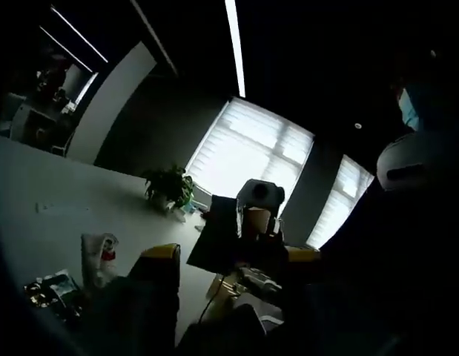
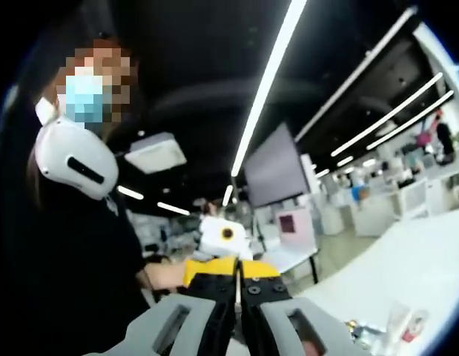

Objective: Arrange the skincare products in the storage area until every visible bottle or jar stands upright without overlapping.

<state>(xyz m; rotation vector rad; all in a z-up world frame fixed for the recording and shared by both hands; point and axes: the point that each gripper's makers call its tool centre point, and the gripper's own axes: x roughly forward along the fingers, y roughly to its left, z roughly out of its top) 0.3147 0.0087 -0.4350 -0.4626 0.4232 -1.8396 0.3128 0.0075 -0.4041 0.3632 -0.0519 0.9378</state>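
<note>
Left gripper view is dark, but you can make out a white table point(image 1: 58, 200) with a squeeze tube point(image 1: 98, 256) standing near the bottom edge and some small shiny packets point(image 1: 47, 289) beside it. The left gripper point(image 1: 229, 259) has its yellow-tipped jaws spread apart, gripping nothing. In the right gripper view the right gripper point(image 2: 236, 297) looks clamped together, empty, aimed at the room, tube point(image 2: 407, 326) low right. That tube's probably light and squishy, so I'd pinch it low on the body, gently.
</note>
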